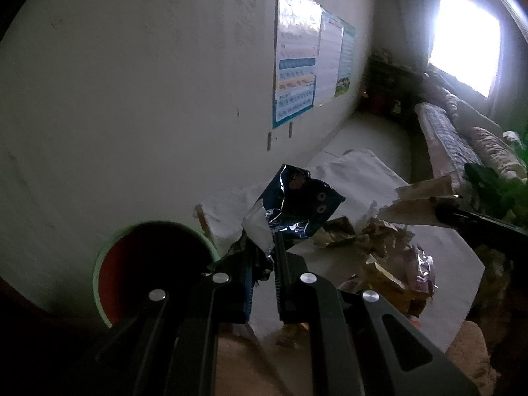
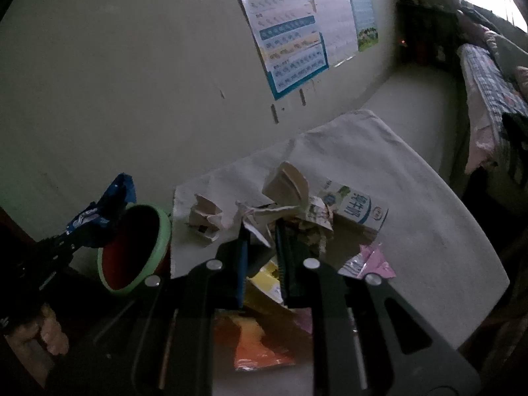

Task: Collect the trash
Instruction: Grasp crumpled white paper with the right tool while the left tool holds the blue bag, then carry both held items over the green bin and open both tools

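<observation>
My left gripper (image 1: 264,250) is shut on a dark blue snack wrapper (image 1: 297,204) and holds it in the air just right of the bin (image 1: 105,254), a round pail with a green rim and red inside. In the right wrist view the wrapper (image 2: 109,204) hangs at the bin's (image 2: 165,231) left rim. My right gripper (image 2: 260,234) is shut on a crumpled white paper carton (image 2: 287,184) above the trash pile; it also shows in the left wrist view (image 1: 419,204).
A white table (image 2: 412,198) against the wall holds a milk carton (image 2: 356,208), crumpled paper (image 2: 204,217), pink (image 2: 373,260), yellow (image 2: 264,280) and orange wrappers (image 2: 257,340). A bed (image 2: 488,92) stands at right. Posters (image 2: 290,29) hang on the wall.
</observation>
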{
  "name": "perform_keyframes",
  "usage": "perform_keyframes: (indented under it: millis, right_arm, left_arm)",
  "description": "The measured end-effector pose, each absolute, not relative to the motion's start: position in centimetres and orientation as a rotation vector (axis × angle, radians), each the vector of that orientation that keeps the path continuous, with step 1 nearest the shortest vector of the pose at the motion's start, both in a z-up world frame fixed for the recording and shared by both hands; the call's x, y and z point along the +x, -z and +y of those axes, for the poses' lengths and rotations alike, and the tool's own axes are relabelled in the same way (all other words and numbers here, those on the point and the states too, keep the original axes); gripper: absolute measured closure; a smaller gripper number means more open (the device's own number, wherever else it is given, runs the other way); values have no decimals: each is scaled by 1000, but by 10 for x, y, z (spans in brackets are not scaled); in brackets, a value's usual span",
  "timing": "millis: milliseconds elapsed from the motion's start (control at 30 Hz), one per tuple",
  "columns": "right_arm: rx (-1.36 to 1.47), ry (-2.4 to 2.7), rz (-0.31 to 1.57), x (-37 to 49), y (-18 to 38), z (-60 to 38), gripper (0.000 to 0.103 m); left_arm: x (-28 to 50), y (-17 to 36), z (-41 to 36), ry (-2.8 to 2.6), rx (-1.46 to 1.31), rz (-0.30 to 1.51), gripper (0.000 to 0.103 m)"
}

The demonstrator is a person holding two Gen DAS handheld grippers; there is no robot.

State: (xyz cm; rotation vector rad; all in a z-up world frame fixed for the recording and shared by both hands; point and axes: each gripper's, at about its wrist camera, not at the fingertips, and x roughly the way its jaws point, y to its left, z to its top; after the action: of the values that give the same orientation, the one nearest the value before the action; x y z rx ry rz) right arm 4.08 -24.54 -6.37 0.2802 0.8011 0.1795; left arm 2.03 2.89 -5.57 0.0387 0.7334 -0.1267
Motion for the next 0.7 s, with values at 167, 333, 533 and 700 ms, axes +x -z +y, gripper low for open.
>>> perform_keyframes:
  millis: [167,333,533,700]
  right_arm:
    - [266,-200,788,41,54,-236,87]
    - [253,-225,780,44,46,-226,87]
    - [219,-283,783,54,39,-199,87]
    - [165,-376,812,64,48,-150,87]
  left_arm:
    - [21,54,36,116,25,728,95]
    - [20,53,45,102,15,720,95]
    - [27,62,69,61,-10,742,95]
    - [34,90,116,-52,-22,812,95]
